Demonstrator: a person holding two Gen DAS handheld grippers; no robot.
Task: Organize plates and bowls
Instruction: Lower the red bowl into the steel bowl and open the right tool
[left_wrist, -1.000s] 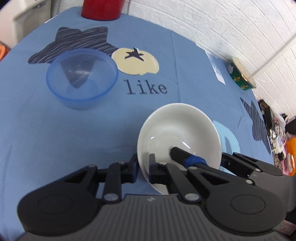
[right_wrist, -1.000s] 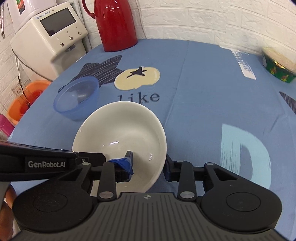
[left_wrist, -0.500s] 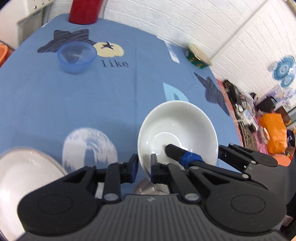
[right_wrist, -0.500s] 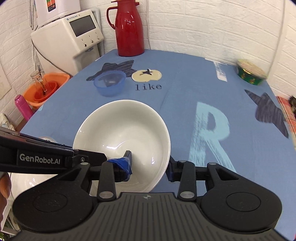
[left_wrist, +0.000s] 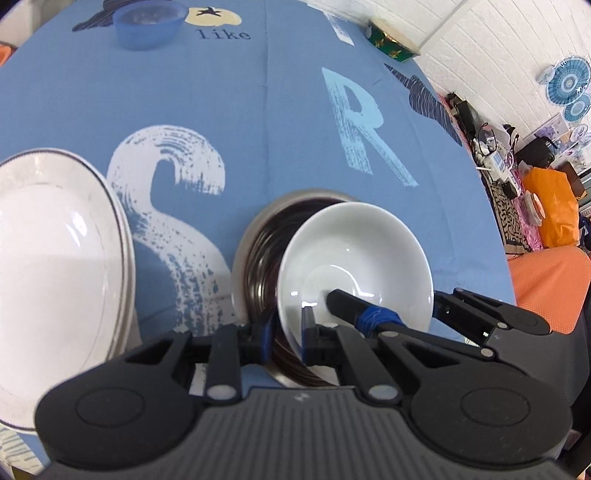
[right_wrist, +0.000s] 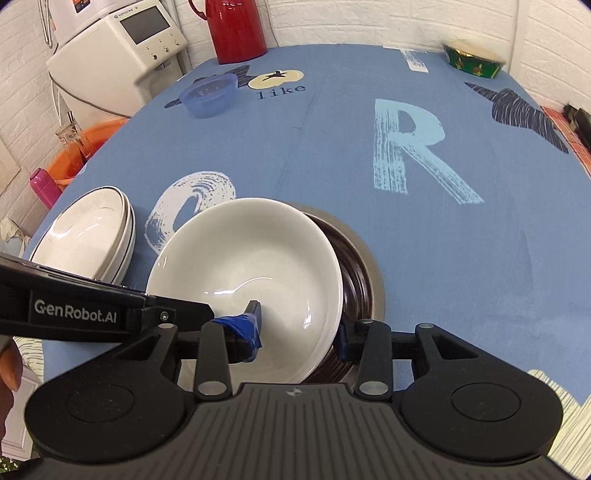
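A white bowl hangs tilted over a steel bowl with a dark, ringed inside, near the table's front edge. My left gripper is shut on the white bowl's near rim. My right gripper is shut on its right wall, the blue-taped finger inside and the other outside. To the left lies a stack of white plates with dark rim lines. A clear blue bowl stands far back on the blue cloth.
At the far edge stand a red thermos and a green tin. Beyond the table's left side are a white appliance, an orange basin and a pink bottle. A hand shows at lower left.
Both grippers have carried the white bowl back from beside the blue bowl to the front of the table. It now hangs over the steel bowl, beside the plates.
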